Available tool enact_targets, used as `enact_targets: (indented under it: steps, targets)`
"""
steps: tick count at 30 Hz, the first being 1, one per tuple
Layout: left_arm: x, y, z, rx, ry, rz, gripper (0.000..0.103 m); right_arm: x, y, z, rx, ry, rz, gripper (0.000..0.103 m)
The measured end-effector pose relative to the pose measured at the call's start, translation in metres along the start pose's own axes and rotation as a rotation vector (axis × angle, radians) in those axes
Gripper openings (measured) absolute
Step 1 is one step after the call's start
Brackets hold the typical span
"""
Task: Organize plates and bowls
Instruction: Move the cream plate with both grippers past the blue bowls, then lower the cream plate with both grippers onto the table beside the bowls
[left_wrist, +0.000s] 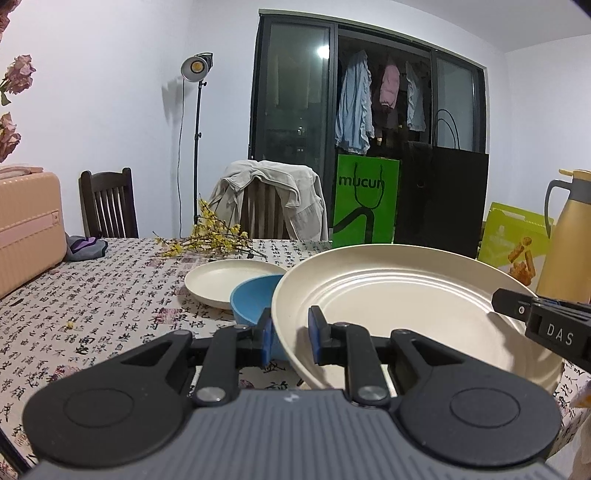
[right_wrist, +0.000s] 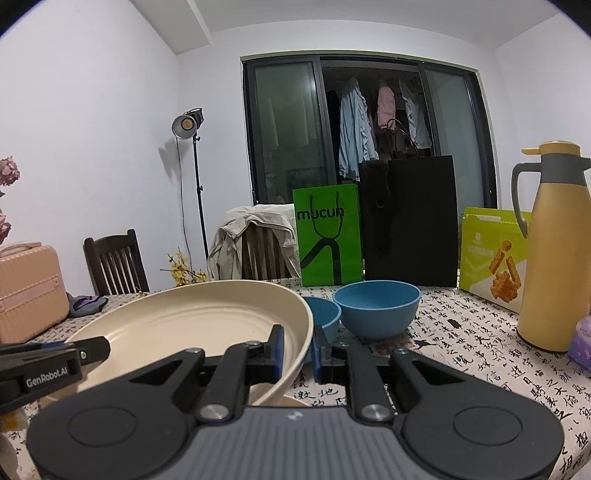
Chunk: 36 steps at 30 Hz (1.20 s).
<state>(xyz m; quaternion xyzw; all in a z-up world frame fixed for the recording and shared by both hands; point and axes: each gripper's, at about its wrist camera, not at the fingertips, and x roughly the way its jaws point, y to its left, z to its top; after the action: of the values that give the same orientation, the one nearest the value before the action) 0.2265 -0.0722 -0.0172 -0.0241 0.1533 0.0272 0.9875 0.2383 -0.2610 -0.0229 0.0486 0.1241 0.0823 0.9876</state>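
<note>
Both grippers clamp the big cream plate (left_wrist: 388, 295) w/ blue pads: left gripper (left_wrist: 290, 338) on its left rim, right gripper (right_wrist: 297, 347) on its right rim, plate tilted over the tablecloth (left_wrist: 110, 295). Behind: small blue bowl (right_wrist: 323, 317), larger blue bowl (right_wrist: 376, 308), 2nd cream plate (left_wrist: 221, 282).

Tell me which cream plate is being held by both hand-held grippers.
The large near plate, pinched at opposite rim edges and tilted; the smaller plate lies flat farther back.
</note>
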Motion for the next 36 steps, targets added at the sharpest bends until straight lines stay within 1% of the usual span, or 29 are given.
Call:
enact_targets:
  steps: [36]
  targets:
    - [0.018, -0.02, -0.026, 0.081, 0.063, 0.002, 0.02, 0.018, -0.022, -0.031, 0.008, 0.092, -0.032, 0.015]
